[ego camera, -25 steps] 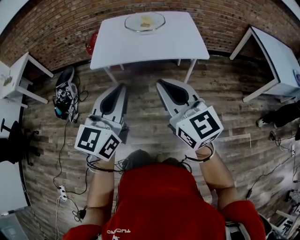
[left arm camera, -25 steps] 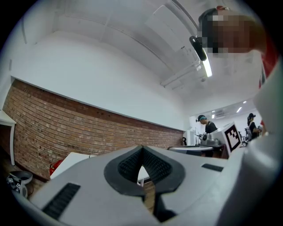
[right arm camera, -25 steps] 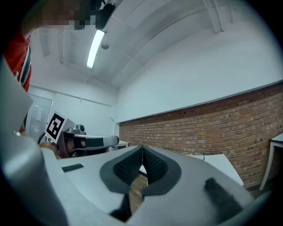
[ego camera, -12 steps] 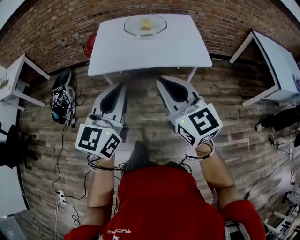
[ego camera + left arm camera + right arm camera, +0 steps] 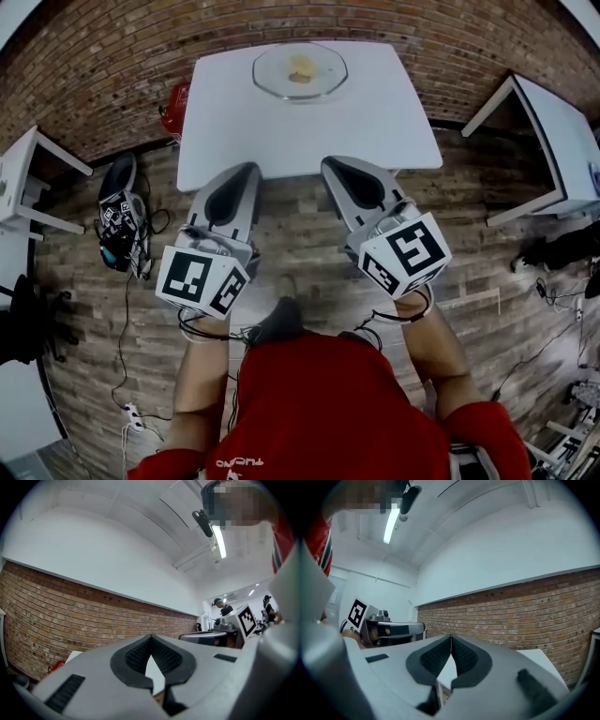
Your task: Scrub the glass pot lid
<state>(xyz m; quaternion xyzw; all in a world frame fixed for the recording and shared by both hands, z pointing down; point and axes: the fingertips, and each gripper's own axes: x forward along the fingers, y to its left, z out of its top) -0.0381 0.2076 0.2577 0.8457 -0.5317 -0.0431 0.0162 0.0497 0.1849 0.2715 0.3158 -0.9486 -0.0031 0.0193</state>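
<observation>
Lid (image 5: 321, 77) looks like slick, breakable glass; I'd pinch its rim gently. Left gripper (image 5: 243, 178) and right gripper (image 5: 336, 170) are both pressed together, holding nothing.

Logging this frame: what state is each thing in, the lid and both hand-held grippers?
Glass pot lid: lying on the white table, untouched, with a yellowish piece at its middle.
Left hand-held gripper: shut, empty.
Right hand-held gripper: shut, empty.

brick wall (image 5: 112, 56), plank floor (image 5: 300, 253), white table (image 5: 375, 122)
</observation>
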